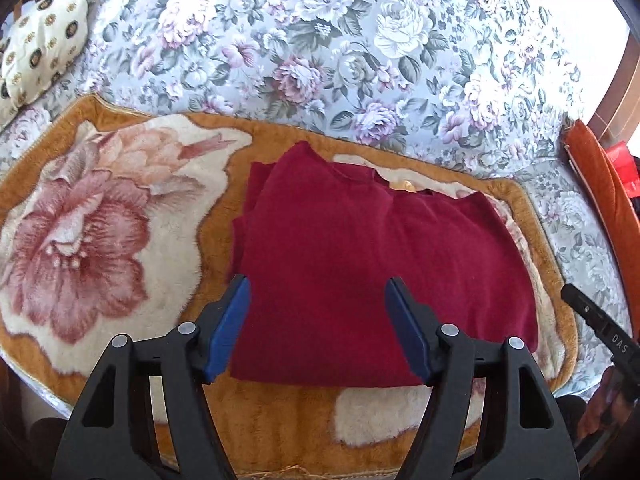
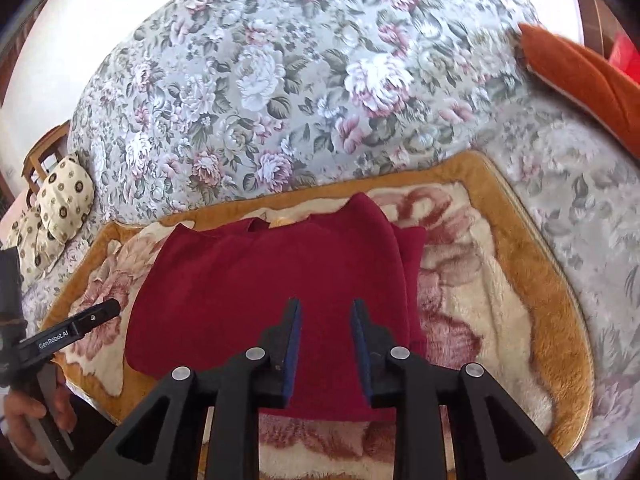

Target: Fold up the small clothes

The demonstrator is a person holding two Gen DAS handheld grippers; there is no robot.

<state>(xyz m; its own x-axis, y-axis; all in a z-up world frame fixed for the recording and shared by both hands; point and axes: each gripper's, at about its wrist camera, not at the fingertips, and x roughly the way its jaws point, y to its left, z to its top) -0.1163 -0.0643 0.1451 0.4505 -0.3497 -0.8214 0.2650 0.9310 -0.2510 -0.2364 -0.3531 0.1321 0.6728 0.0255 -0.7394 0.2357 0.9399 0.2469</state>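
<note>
The left hand-held gripper (image 1: 318, 296) hovered with its blue pads spread wide and nothing between them, above the near part of a dark red garment (image 1: 360, 272). The right hand-held gripper (image 2: 326, 320) hung over the same garment with its pads parted by a narrow gap, also gripping nothing. The garment lay folded flat just ahead of and beneath both, its neckline on the far side from them, resting on a plush mat (image 1: 120, 240) with an ochre border and large pink roses. Beyond the mat rose a sofa (image 1: 320, 40) in blue-grey floral fabric. Far to the left of the left gripper sat a cream patterned cushion (image 1: 40, 40); to the right of the right one lay an orange cushion (image 2: 580, 80). A hand (image 2: 36, 412) held the left tool.
</note>
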